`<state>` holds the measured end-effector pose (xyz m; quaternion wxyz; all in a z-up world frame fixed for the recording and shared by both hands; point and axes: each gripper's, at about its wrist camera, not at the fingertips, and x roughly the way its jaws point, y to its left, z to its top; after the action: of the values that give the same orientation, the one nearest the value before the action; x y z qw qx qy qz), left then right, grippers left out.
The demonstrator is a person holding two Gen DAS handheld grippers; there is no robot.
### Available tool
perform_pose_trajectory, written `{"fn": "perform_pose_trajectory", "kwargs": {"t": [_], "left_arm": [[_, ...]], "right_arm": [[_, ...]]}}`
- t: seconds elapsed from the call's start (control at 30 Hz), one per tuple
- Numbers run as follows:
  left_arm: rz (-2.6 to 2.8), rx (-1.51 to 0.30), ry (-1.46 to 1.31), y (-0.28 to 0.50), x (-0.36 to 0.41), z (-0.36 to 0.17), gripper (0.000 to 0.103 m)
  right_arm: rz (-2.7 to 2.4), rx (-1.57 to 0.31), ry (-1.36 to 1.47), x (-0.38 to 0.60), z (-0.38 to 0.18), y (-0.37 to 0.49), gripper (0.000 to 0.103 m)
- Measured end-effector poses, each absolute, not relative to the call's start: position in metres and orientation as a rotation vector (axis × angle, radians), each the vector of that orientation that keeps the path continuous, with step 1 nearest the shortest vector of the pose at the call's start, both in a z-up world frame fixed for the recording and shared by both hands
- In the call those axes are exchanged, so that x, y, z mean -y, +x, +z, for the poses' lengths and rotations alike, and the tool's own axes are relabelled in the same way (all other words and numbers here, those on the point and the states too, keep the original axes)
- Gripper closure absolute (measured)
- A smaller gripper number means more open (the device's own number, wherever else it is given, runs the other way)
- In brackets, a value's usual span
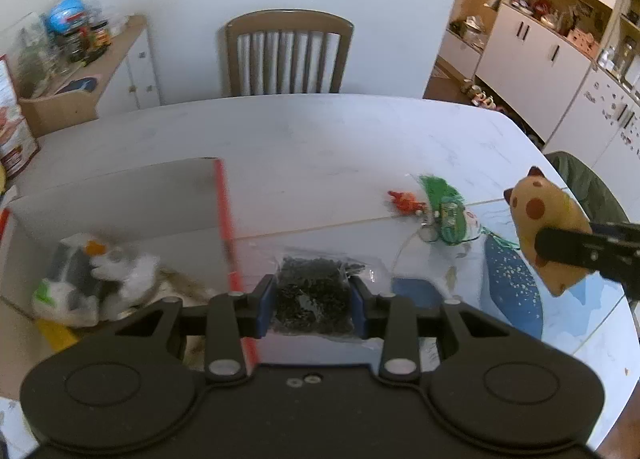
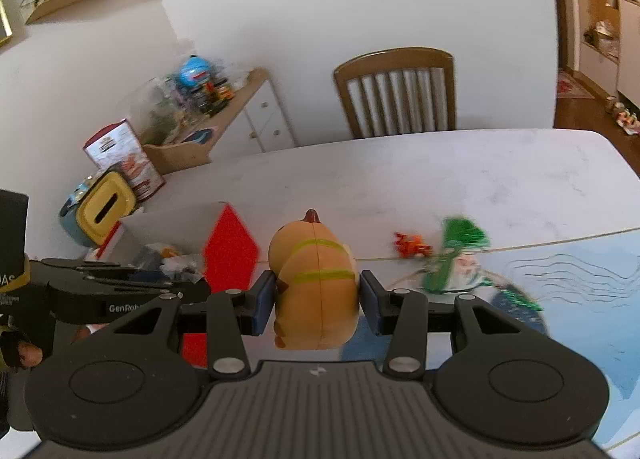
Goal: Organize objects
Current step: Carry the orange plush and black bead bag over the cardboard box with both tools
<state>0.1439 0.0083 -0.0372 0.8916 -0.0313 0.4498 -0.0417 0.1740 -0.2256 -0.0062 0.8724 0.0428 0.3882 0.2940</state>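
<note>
While both claws carry loads above the pale marbled tabletop, the open white cardboard box with red edges waits at the near left, already holding soft toys. The right claw clamps the smooth, rounded tan plastic animal toy; its slick shell could squirt free. The left claw pinches a crinkly clear bag of black granules just right of the box wall; it may sag, snag the rim, or slip.
</note>
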Motion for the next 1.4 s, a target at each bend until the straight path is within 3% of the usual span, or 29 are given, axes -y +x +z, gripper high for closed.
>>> {"fn": "perform_pose_trajectory", "kwargs": {"t": [0.67,1.4], "left_arm": [[-0.004,-0.934,-0.102,0.121,-0.127,-0.031,0.067],[0.033,-1.028,-0.095,0.12,-0.199,-0.07,0.066]], "right_arm": [[0.705,-0.819,0.005,0.106,-0.006,0.137,0.059],[0.731,-0.866,-0.069,0.0,-0.043,0.15,0.059]]}}
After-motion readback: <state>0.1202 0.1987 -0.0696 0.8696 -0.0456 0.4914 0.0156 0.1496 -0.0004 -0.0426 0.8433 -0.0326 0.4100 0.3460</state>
